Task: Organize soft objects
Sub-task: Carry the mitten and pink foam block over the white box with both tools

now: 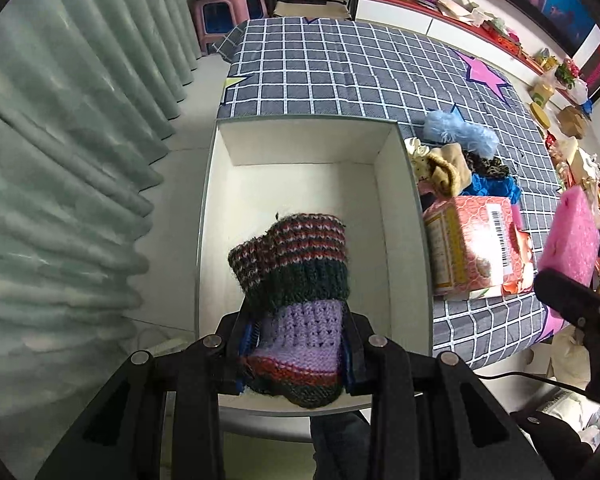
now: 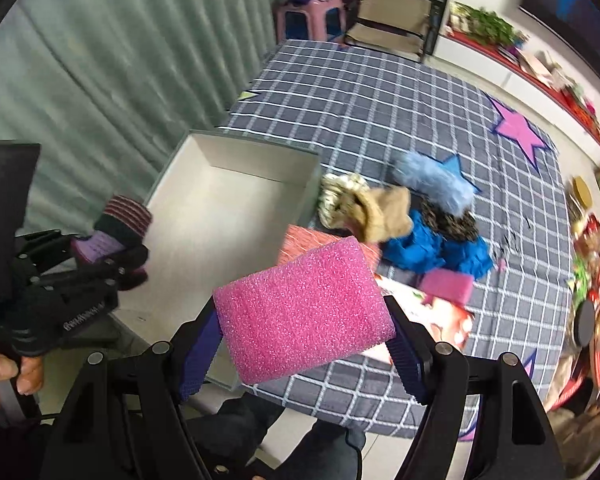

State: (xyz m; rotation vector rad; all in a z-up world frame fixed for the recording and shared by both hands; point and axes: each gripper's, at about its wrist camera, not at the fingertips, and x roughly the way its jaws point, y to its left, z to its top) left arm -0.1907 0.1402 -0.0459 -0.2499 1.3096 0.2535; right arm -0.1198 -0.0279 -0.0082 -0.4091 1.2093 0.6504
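Note:
My left gripper [image 1: 298, 336] is shut on a striped knitted piece [image 1: 292, 272] in purple, red and dark green. It hangs over the near end of an open white box [image 1: 300, 148] whose floor is bare. My right gripper [image 2: 304, 350] is shut on a pink foam sponge [image 2: 304, 308], held above the table's near edge to the right of the box [image 2: 236, 200]. From the right wrist view the left gripper [image 2: 112, 256] with the knit [image 2: 120, 220] sits at the box's left side.
On the checked tablecloth [image 2: 360, 92] right of the box lie a pink patterned pack [image 1: 472, 248], a tan plush [image 2: 384, 212], a pale blue fluffy item [image 2: 432, 184], blue cloth [image 2: 432, 248] and a second pink sponge [image 2: 448, 286]. Green curtains [image 1: 80, 160] hang on the left.

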